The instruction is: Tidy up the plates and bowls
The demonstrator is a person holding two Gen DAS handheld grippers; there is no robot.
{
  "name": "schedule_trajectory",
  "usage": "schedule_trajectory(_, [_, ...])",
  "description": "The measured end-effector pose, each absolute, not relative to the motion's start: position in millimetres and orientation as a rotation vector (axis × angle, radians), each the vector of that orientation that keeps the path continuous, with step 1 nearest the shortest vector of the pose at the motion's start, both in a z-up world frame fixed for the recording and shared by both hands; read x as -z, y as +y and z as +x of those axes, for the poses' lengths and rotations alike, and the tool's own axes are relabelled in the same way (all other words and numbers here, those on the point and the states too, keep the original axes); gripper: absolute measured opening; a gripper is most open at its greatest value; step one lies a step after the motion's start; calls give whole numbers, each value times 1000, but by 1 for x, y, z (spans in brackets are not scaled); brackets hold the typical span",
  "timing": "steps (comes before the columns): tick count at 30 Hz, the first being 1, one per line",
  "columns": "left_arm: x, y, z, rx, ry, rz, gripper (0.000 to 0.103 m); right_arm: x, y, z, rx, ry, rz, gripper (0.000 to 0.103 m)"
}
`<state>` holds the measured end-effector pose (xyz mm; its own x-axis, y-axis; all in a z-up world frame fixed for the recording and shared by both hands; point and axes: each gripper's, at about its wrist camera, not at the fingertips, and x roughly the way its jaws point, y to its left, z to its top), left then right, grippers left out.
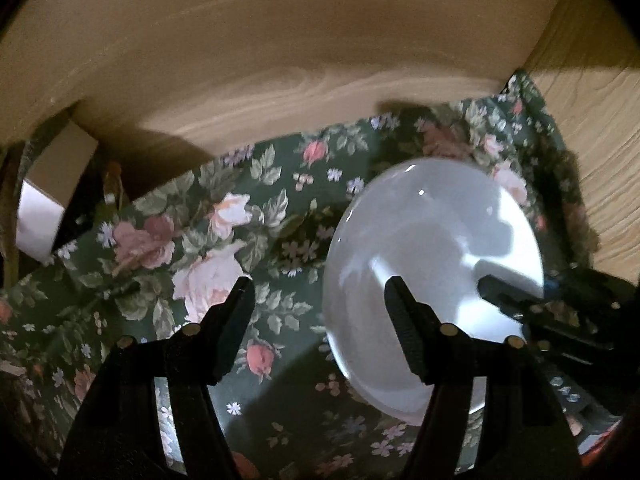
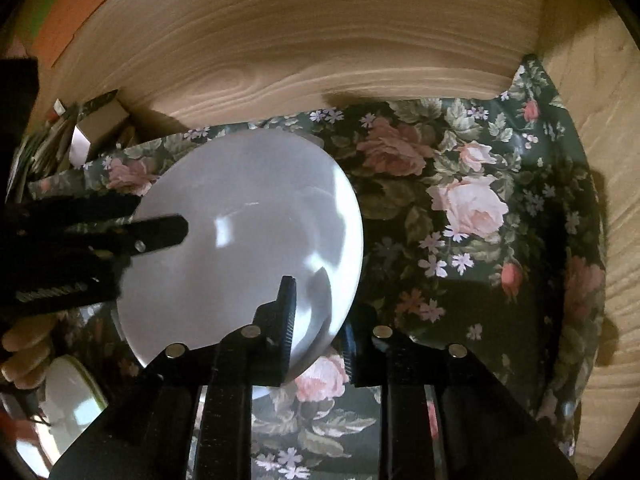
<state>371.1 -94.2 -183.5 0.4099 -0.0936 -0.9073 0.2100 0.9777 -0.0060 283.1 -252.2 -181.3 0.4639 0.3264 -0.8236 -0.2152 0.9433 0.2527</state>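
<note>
A plain white plate [image 2: 240, 240] sits over a dark floral cloth [image 2: 460, 208] inside a wooden compartment. My right gripper [image 2: 320, 308] is shut on the plate's near rim, one finger on top of it and the other below. In the left wrist view the same plate [image 1: 432, 248] is at the right. My left gripper [image 1: 318, 292] is open and astride the plate's left edge. Its right finger is over the plate and its left finger is over the cloth [image 1: 208, 240]. Whether the plate rests flat on the cloth I cannot tell.
Wooden walls [image 2: 320, 40] close off the back and the right side. A small cardboard box [image 1: 52, 184] stands in the far left corner. At the lower left, a hand's fingers [image 2: 24, 344] show beside a second white dish with a green rim [image 2: 68, 404].
</note>
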Motion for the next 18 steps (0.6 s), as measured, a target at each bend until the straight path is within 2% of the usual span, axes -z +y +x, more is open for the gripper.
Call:
schedule_trajectory(2, [189,-95,372,196,1148,122,62,180,-259,287,-344,1032,153,39])
schedule_trajectory(3, [190,-95,372,198,1151,122,58,176,-268,287,-338,1025,162,41])
schedule_trajectory(5, [194,-96,373,203,1158,125,54,175,-265,287,-328,1019,166,42])
schedule_trajectory(10, [202,-103,374,228,1173,132,37,185,-262,297,-317,1033,181,42])
schedule_trajectory(12, [202,-106,372,235,1165,138,32,189,-259,301,-323,1039,194,40])
schedule_trajectory(16, [203,-112,372,252,1154,151,26,194,-253,304,-333,1044,210,21])
schedule_trajectory(18, [203,-112,371,251,1146,158,25,194,-252,303,-325,1034,207,20])
